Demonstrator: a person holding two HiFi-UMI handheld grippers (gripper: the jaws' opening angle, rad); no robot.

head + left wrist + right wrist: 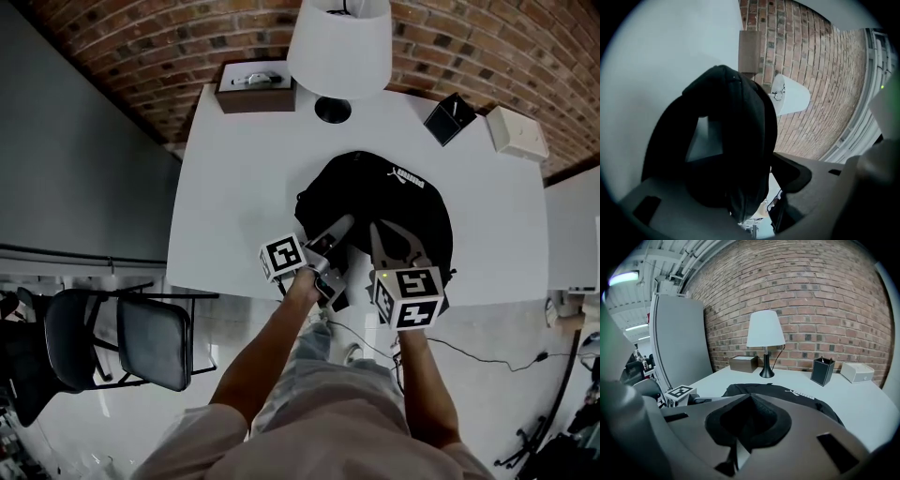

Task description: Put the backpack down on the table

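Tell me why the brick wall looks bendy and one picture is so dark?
Head view: the wide lens curves the brick wall like a bowl. Left gripper view: the black backpack sits very close and blurry, filling much of the picture. Right gripper view: bright, with bent edges.

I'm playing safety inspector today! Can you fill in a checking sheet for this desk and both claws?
Surface: white table, standing against the brick wall.
Job's things: black backpack lies on the table near its front edge.
Clutter: lamp, brown tissue box, black pen holder and white box along the back, apart from the backpack.
Grippers: left claw open, with part of the backpack loose between its jaws; right claw closed, seemingly pinching backpack fabric.
Cables: lamp cord behind the lamp; dark cable on the floor.
Surroundings: black chair left of the table.
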